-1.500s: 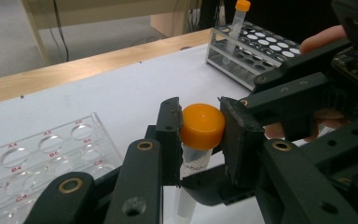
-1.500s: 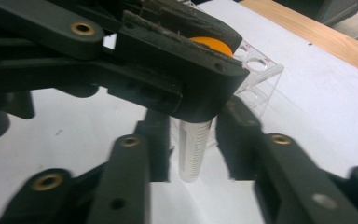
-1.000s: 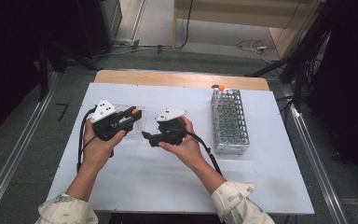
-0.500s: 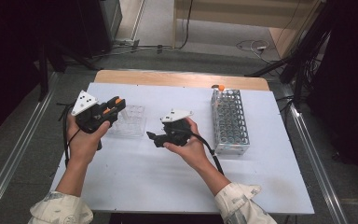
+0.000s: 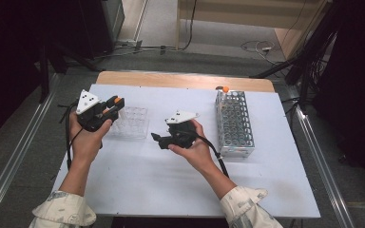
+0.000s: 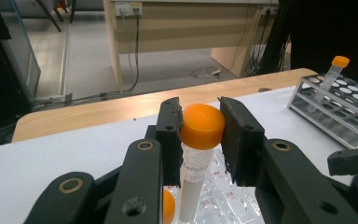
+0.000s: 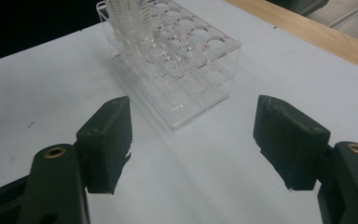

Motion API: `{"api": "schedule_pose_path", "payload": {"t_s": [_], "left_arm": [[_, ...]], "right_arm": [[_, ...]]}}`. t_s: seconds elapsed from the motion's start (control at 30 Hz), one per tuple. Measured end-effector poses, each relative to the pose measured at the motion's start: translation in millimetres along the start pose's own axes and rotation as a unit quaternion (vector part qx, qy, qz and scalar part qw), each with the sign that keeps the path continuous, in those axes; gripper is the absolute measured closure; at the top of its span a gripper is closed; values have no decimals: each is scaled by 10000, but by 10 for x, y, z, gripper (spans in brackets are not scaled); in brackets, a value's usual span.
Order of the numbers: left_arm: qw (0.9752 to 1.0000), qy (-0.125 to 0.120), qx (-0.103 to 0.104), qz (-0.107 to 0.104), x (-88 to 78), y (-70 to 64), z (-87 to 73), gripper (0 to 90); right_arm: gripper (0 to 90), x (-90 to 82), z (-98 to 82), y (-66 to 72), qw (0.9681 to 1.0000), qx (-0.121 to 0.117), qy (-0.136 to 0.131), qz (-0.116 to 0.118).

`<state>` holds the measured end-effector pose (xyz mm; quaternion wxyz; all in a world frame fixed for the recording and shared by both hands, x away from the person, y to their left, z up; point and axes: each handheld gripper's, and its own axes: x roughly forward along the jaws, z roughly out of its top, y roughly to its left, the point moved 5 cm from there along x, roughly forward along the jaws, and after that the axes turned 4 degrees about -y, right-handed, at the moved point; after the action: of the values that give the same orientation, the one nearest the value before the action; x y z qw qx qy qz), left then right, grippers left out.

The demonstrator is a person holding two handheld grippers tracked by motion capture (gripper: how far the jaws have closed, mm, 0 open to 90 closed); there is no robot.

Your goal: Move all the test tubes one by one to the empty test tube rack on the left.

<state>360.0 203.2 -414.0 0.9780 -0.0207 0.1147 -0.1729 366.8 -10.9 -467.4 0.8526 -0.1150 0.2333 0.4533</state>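
My left gripper [image 5: 114,107] is shut on a clear tube with an orange cap [image 6: 202,125], held upright over the left end of a clear plastic rack [image 5: 132,122]. Both jaws press the cap from either side. A second orange cap [image 6: 168,207] shows low beside the held tube. My right gripper [image 5: 158,139] hovers open at mid table, pointing left towards the clear rack [image 7: 182,60], with nothing between its fingers [image 7: 109,140]. One clear tube [image 7: 126,18] stands at that rack's far end.
A metal grid rack [image 5: 235,124] stands at the right, with one orange-capped tube [image 5: 225,89] at its far corner. A wooden strip [image 5: 185,79] runs along the table's far edge. White tabletop [image 5: 171,185] lies in front of the hands.
My left gripper has moved left and slightly up with the tube in it. The right gripper has drifted a little to the right.
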Motion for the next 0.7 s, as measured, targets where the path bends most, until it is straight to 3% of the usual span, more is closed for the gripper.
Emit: {"api": "schedule_pose_path", "payload": {"t_s": [0.7], "left_arm": [[9988,463,106,68,87,-20,-305,707]], "right_arm": [[271,-9,-8,-10,10000,14,-44,-4]]}}
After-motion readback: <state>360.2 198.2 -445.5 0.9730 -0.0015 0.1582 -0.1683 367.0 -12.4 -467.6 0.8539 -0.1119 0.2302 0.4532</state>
